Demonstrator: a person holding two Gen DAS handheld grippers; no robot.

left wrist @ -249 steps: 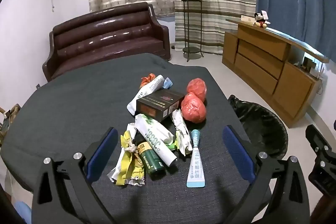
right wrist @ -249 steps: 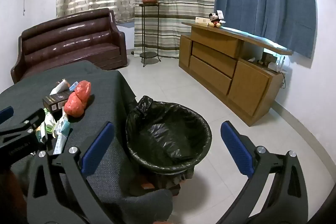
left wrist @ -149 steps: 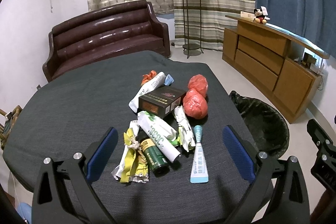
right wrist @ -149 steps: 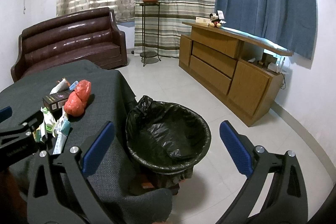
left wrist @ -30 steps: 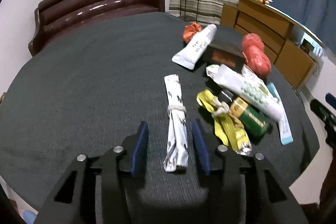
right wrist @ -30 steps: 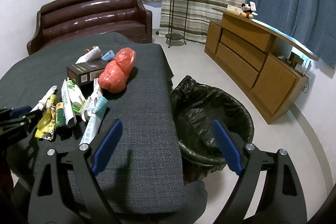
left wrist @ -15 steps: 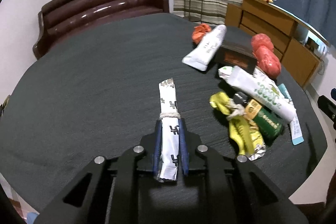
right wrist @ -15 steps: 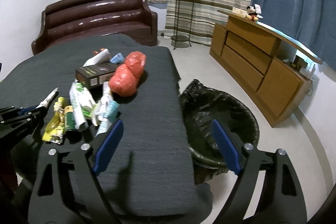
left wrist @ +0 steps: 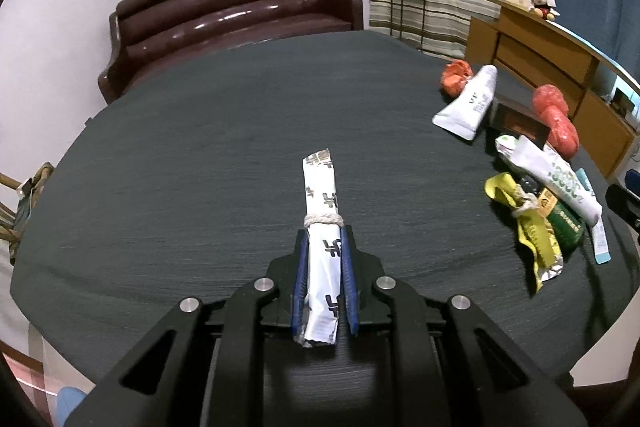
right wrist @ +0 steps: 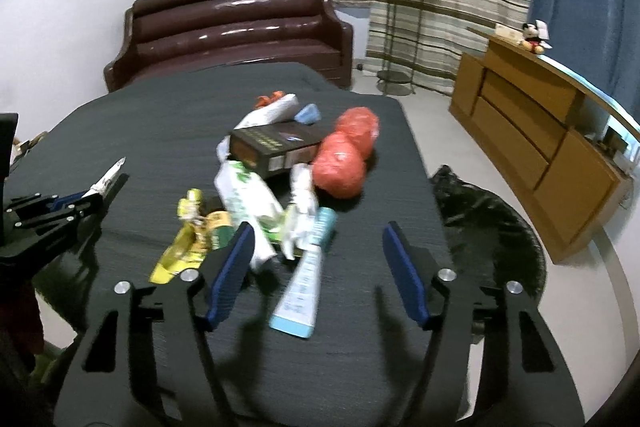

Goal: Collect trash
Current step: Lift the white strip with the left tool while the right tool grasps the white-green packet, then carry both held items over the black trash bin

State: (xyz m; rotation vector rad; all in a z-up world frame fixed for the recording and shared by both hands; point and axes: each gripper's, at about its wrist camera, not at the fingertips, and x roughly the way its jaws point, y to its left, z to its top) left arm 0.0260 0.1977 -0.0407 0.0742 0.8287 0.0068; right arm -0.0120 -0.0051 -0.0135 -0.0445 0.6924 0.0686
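Note:
My left gripper point(left wrist: 323, 233) is shut on a white rolled wrapper point(left wrist: 322, 199) tied with string, held just above the dark table point(left wrist: 200, 147). It also shows at the left of the right wrist view point(right wrist: 72, 205), the wrapper tip point(right wrist: 108, 179) poking out. My right gripper point(right wrist: 318, 247) is open above a light blue tube point(right wrist: 308, 279) at the near end of the trash pile. The pile holds a yellow wrapper point(right wrist: 182, 247), a white-green pack point(right wrist: 248, 203), a dark box point(right wrist: 276, 145) and two red bags point(right wrist: 344, 163).
A black-lined trash bin point(right wrist: 492, 227) stands on the floor right of the table. A brown sofa point(right wrist: 232, 27) is behind the table, a wooden cabinet point(right wrist: 540, 131) at the right, and a plant stand point(right wrist: 400, 23) by the curtains.
My left gripper closed on the white wrapper and lifted it slightly. My right gripper swung from the bin to over the trash pile and moved nearer to it.

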